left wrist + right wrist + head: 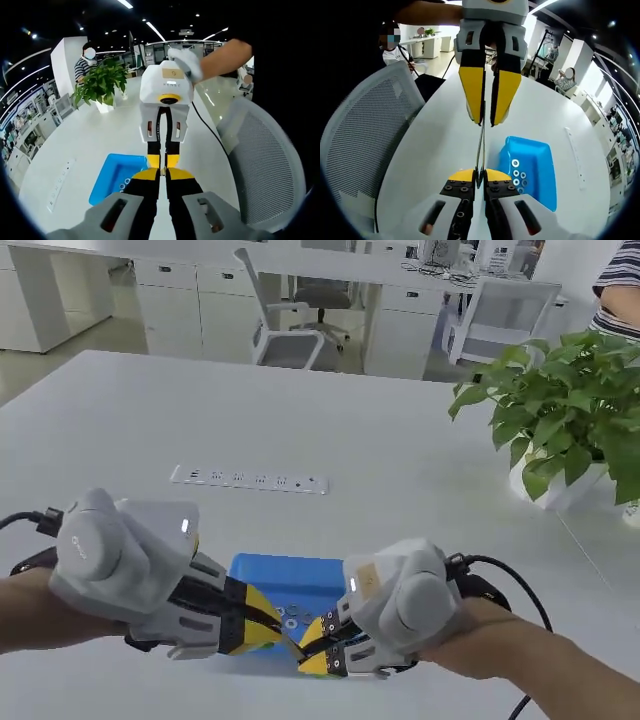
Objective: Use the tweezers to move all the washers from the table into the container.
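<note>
White, smooth tabletop (400, 470) in an open office, with white cabinets (170, 295) and swivel chairs (290, 345) at 12 o'clock beyond its far edge. Flat white power strip (248, 480) at 12 o'clock from the grippers, well apart from them. Leafy green plant (560, 405) in a white pot (540, 487) at 2 o'clock, near the table's right edge. Grey mesh chair back (265, 165) close by, at 3 o'clock in the left gripper view and at 9 o'clock in the right gripper view.

Blue container (285, 575), a shallow rectangular plastic tray with rounded corners, just behind the two grippers in the head view and partly hidden by them. Same tray at 4 o'clock in the right gripper view, at 8 o'clock in the left gripper view. Inside it, a loose cluster of washers (516, 173): small, flat, silvery rings, half a dozen or so, lying on the blue floor toward one side wall.

Facing each other tip to tip, left gripper (486, 120) and right gripper (163, 161), each with yellow fingertips on black fingers and a pale grey housing. Thin, bright metal tweezers (481, 142) stretched straight between them, beside the container and outside its rim; height over the table unclear. Right fingers pinched together on one end. Left fingers drawn narrow, closed on the other end.
</note>
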The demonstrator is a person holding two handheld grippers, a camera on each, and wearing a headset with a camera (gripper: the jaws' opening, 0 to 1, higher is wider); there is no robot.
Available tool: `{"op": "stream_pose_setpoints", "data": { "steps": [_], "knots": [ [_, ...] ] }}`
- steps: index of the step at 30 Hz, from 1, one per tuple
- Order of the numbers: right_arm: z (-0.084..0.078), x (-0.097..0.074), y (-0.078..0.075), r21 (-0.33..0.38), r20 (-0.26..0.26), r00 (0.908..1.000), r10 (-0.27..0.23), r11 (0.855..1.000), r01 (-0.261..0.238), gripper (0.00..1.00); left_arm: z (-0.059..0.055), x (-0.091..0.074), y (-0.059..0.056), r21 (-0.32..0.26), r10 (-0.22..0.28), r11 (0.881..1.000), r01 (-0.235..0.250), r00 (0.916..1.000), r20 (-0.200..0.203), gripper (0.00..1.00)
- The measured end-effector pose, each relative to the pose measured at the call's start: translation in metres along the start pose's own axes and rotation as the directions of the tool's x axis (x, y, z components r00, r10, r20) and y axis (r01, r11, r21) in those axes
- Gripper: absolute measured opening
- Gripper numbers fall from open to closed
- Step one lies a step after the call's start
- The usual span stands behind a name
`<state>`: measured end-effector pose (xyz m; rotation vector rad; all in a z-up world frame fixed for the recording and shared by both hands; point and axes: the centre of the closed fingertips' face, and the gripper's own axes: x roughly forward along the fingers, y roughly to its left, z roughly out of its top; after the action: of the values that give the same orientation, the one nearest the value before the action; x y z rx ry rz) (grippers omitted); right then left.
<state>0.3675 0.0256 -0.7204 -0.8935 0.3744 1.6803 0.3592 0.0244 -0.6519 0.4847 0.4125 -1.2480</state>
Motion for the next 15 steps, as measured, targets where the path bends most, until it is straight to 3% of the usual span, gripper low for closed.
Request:
{"op": "stream_pose_setpoints", "data": {
  "steps": [11,15],
  "knots": [
    [-0.003,0.002,0.002,0.01,-0.019,0.9998,0.007,1.0,-0.007,0.06,-0.007,0.001,0.0,0.015,0.006,1.0,-0.005,0.9997,-0.023,0.05],
    [-0.007,0.002,0.005,0.011,-0.035,0.9993,0.013,1.0,-0.012,0.06,-0.017,0.004,-0.002,0.01,-0.003,1.0,0.003,0.9986,-0.052,0.05]
  ]
}}
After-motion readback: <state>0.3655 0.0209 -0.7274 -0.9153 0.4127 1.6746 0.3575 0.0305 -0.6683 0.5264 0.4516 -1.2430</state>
